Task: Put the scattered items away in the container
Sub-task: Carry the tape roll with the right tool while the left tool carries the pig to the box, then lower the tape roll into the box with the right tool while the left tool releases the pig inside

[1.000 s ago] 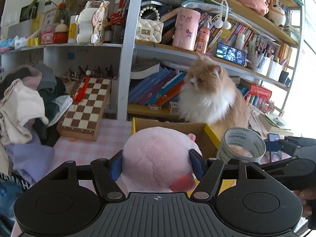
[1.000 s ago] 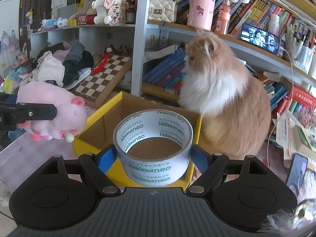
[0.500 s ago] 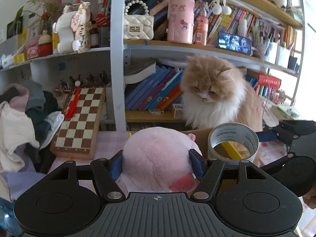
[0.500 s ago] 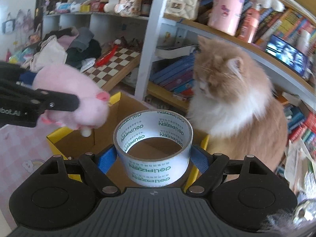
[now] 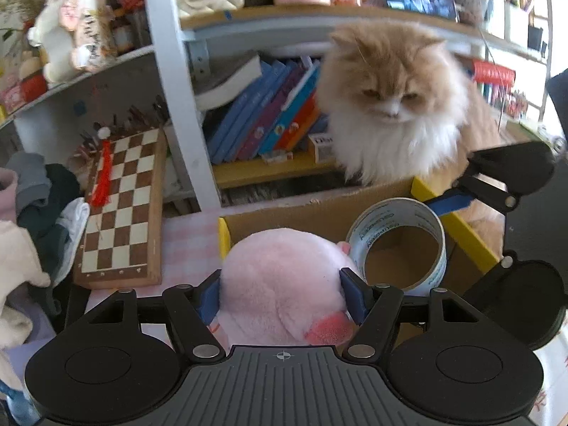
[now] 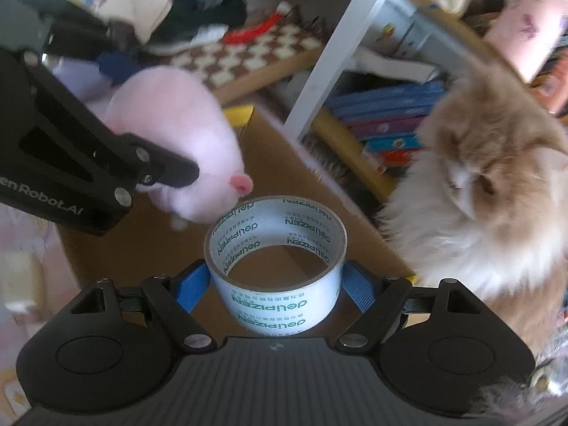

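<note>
A pink plush toy [image 5: 284, 277] is squeezed between the blue pads of my left gripper [image 5: 280, 294], which is shut on it. A roll of clear tape [image 6: 280, 305] with green print sits upright in my right gripper [image 6: 277, 284], shut on its sides. Both hang over an open cardboard box with yellow edges [image 5: 301, 213], its brown floor [image 6: 284, 156] bare below. In the right wrist view the plush toy [image 6: 170, 124] is at upper left, its pink ear almost touching the roll's rim. In the left wrist view the tape roll [image 5: 387, 218] hangs just right of the plush.
A fluffy orange and white cat [image 5: 394, 106] sits at the box's far right rim, looking down into it. A wooden chessboard [image 5: 120, 206] leans left of the box, beside a pile of clothes [image 5: 42, 213]. Behind stand shelves packed with books [image 5: 269, 113].
Both grippers have come forward and lower over the box with their loads. The plush and the tape roll are now close together. The cat has turned its head toward the box.
</note>
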Demonstrator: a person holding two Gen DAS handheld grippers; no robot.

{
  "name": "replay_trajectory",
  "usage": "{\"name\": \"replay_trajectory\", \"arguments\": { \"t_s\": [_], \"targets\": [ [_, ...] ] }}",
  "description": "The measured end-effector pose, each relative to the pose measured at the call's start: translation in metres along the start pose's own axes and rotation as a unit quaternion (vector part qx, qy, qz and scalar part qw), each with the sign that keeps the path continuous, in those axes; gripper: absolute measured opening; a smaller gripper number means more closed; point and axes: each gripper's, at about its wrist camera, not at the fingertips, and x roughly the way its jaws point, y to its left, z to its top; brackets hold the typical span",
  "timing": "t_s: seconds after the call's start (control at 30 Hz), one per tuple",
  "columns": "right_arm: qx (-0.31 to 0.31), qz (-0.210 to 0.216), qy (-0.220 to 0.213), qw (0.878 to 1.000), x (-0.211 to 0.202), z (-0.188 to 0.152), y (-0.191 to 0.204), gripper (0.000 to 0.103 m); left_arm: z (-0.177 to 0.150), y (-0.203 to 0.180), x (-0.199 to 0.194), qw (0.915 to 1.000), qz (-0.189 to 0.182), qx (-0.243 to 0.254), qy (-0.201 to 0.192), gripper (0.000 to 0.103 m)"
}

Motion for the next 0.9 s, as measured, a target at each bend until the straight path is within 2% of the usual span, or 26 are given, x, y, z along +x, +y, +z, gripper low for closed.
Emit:
{"name": "replay_trajectory", "arguments": {
  "t_s": [0.27,0.43,0.7,0.9],
  "targets": [
    [-0.095,0.004,0.069,0.993,0.036,0.001,-0.006,0.081,0.009,-0.026,0.037,0.9967,-0.013,0.070,0.038,0.069],
    [-0.134,0.015,0.099,0.986,0.053,-0.005,-0.003,0.081,0.006,-0.033,0.055,0.9940,-0.016,0.086,0.066,0.069],
    [-0.172,0.034,0.118,0.977,0.070,-0.014,0.006,0.081,0.001,-0.041,0.070,0.9897,-0.012,0.106,0.095,0.069],
    [-0.174,0.034,0.114,0.978,0.074,-0.015,0.004,0.081,0.000,-0.040,0.076,0.9884,-0.001,0.108,0.107,0.070]
  ]
}}
